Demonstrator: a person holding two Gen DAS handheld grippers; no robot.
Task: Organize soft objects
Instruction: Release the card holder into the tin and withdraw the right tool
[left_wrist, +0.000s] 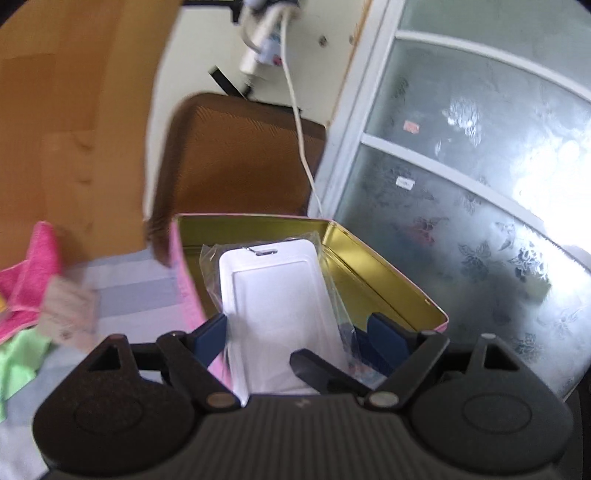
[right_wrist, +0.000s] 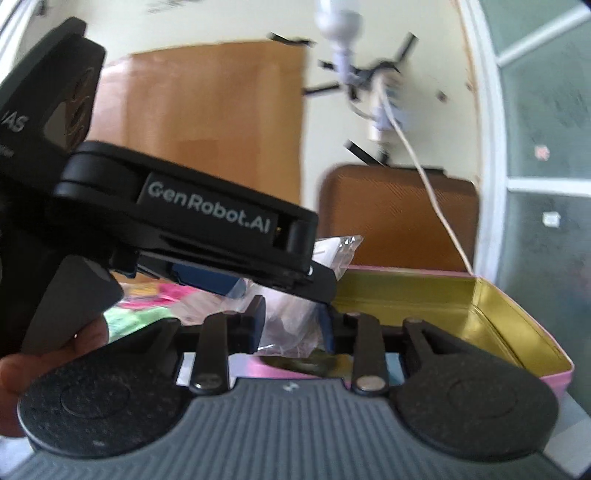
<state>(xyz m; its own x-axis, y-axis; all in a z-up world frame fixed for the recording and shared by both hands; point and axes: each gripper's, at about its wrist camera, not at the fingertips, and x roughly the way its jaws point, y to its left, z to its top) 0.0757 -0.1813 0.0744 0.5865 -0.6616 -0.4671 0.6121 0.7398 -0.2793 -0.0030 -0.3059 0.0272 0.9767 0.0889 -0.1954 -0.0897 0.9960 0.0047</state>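
Both tongs at the open tin, white packet going in.

Brown suitcase (left_wrist: 236, 155) stands far behind; pink tin (left_wrist: 384, 266) with gold inside sits open on the striped tabletop (left_wrist: 140, 295), glass door at right. Bagged white packet (left_wrist: 277, 302) leans in the tin's near-left part, top edge pointing far. Left tongs (left_wrist: 299, 332) spread wide either side of the packet, pads look apart from it, so released. Right tongs (right_wrist: 291, 325) clenched on the crinkled clear bag (right_wrist: 288, 317) at the tin's near wall. Pink cloth (left_wrist: 33, 273) and green cloth (left_wrist: 18, 365) lie left, blurred.
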